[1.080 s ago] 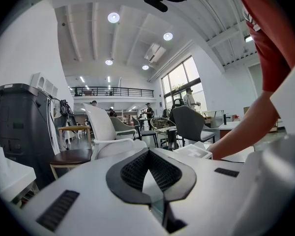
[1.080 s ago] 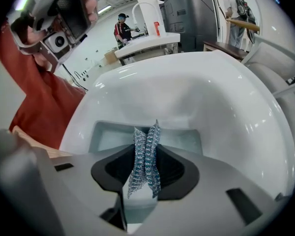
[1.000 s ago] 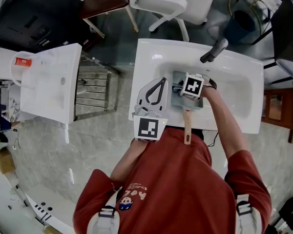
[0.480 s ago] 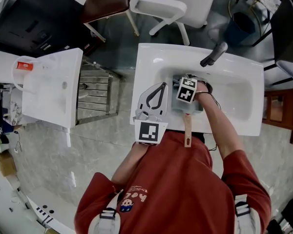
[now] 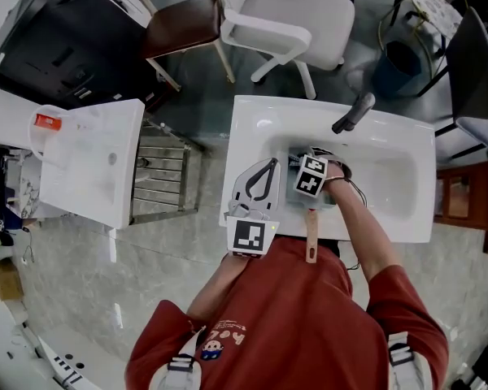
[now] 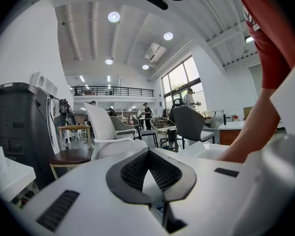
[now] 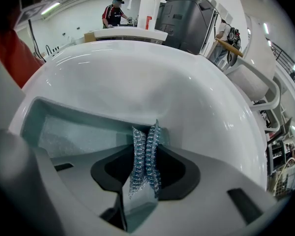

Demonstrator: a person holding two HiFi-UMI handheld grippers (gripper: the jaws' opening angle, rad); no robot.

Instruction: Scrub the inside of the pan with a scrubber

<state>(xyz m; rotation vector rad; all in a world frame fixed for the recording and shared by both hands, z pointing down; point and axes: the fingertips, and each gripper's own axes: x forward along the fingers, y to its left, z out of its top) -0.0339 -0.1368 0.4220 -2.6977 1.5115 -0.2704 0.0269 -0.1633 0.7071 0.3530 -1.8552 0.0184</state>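
R gripper pinches blue mesh scrubber.

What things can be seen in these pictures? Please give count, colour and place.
sink: 1, white, centre
faucet: 1, dark, sink's far rim
pan: 1, grey-teal, wooden handle, inside sink
scrubber: 1, blue-silver mesh, between right jaws
chair: 1, white, beyond sink
brown-seat chair: 1, beside the white one
second basin: 1, white, left
left gripper: 1, white, shut, empty, sink's near rim
right gripper: 1, white, shut on scrubber, over pan

Red T-shirt, white left claw
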